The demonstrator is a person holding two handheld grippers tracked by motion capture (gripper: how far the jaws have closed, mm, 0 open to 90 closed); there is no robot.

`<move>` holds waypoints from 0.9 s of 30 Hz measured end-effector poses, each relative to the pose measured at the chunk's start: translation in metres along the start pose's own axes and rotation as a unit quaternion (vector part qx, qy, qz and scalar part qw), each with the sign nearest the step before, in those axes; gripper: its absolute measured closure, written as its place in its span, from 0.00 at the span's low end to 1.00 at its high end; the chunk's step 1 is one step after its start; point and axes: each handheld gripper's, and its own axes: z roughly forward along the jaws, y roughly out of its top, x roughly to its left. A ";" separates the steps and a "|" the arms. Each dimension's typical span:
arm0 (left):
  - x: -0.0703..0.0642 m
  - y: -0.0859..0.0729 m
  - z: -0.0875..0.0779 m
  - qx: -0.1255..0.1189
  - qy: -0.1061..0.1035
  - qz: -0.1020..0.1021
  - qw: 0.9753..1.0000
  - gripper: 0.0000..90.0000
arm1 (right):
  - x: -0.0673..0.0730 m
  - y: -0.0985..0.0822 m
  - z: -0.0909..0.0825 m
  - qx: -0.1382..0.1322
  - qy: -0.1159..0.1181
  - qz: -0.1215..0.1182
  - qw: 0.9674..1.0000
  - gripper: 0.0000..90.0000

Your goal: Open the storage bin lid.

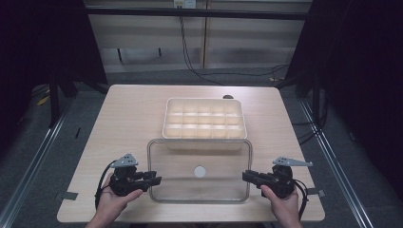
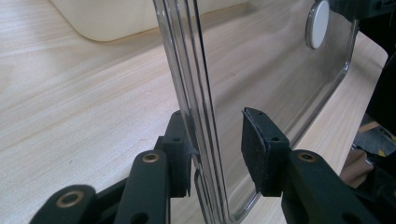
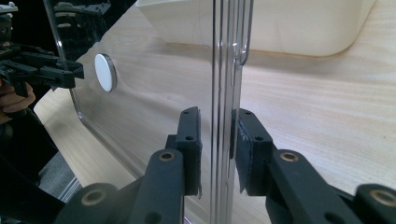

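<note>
Left tool (image 2: pixel 217 149): jaws apart astride clear lid (image 1: pixel 199 183) rim; I judge it unclamped.
Right tool (image 3: pixel 217 149): near-shut on opposite rim; lid may tilt, slip.

You have the clear lid (image 1: pixel 199 178) by the table's (image 1: pixel 123 114) near edge, the divided box (image 1: pixel 204 118) just behind it, toward the far edge.

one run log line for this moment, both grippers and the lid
left gripper: open, jaws astride clear lid left rim | right gripper: astride right rim, closure unclear | lid: lying before compartment tray
</note>
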 end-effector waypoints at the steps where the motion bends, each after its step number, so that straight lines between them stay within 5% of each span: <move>1: 0.000 0.000 0.000 0.002 0.000 0.005 1.000 0.71 | 0.000 -0.001 0.001 0.002 -0.001 -0.002 1.000 0.82; 14: 0.007 -0.002 0.008 0.016 0.005 0.000 1.000 0.65 | -0.009 -0.005 0.012 0.017 0.006 0.022 1.000 0.81; 27: 0.011 -0.002 0.019 0.037 0.005 -0.003 0.999 0.60 | -0.015 -0.007 0.018 0.039 -0.017 0.019 0.999 0.75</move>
